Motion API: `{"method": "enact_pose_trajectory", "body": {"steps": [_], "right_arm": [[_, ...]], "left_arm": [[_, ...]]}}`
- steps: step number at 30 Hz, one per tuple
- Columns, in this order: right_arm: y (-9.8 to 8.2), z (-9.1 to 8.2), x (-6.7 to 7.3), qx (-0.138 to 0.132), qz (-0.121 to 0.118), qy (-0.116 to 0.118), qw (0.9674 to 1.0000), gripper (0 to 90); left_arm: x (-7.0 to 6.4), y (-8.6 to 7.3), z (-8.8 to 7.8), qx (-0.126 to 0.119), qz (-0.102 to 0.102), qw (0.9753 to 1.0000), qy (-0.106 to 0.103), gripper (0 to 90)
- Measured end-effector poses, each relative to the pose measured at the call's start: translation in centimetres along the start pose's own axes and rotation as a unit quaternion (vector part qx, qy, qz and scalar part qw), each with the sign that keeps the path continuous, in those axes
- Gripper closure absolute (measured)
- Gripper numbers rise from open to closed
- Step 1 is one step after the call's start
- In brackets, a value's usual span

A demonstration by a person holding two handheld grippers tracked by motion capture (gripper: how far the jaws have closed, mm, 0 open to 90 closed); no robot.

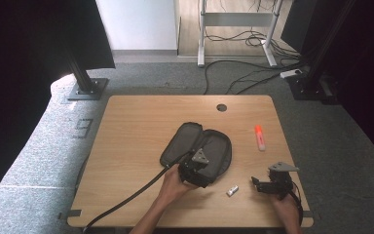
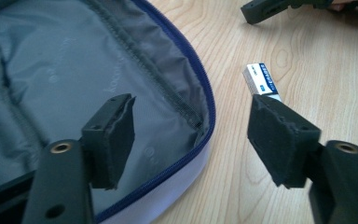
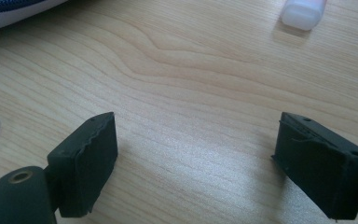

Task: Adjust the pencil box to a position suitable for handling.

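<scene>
A dark grey pencil case point(image 1: 197, 146) lies unzipped and spread flat in the middle of the wooden table point(image 1: 136, 126). My left gripper point(image 1: 202, 173) hovers over the case's near edge. In the left gripper view, the left gripper point(image 2: 191, 135) stands open above the grey lining point(image 2: 74, 70) and blue zip rim, with nothing pinched. A white eraser point(image 1: 232, 190) point(image 2: 261, 81) lies on the wood just right of the case. My right gripper point(image 1: 256, 184) point(image 3: 196, 158) rests low near the front right edge, open over bare wood. An orange highlighter point(image 1: 260, 137) lies beyond it.
A round cable hole point(image 1: 221, 107) sits near the table's far edge. A thick black cable point(image 1: 126, 200) trails from the left gripper off the front edge. In the right gripper view, the highlighter's pale end point(image 3: 303, 11) lies at the top right.
</scene>
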State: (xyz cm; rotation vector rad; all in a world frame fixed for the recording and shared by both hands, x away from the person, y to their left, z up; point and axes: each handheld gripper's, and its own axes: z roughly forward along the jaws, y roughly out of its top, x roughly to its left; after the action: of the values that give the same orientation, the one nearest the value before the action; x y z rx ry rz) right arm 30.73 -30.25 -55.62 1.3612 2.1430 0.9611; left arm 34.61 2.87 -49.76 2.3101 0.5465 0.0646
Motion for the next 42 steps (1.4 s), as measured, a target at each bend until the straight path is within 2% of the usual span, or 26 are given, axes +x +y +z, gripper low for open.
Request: {"method": "enact_pose_trajectory", "body": {"steps": [8,17,22,34,42], "right_arm": [[0.0,0.0,0.0,0.0,0.0,0.0,1.0,12.7],[0.0,0.0,0.0,0.0,0.0,0.0,1.0,12.6],[0.0,0.0,0.0,0.0,0.0,0.0,1.0,12.6],[0.0,0.0,0.0,0.0,0.0,0.0,1.0,12.6],[0.0,0.0,0.0,0.0,0.0,-0.001,1.0,12.6]], "left_arm": [[0.9,-1.1,-1.8,-0.009,-0.017,0.9998,-0.006,19.3],[1.7,-2.5,-3.8,-0.022,-0.033,0.9991,0.017,13.2],[2.2,-3.2,-4.9,-0.023,-0.038,0.9984,0.036,9.3],[3.5,-5.6,-7.4,-0.032,-0.063,0.9946,0.075,0.1],[4.3,-7.5,-9.0,-0.042,-0.082,0.991,0.097,0.0]]}}
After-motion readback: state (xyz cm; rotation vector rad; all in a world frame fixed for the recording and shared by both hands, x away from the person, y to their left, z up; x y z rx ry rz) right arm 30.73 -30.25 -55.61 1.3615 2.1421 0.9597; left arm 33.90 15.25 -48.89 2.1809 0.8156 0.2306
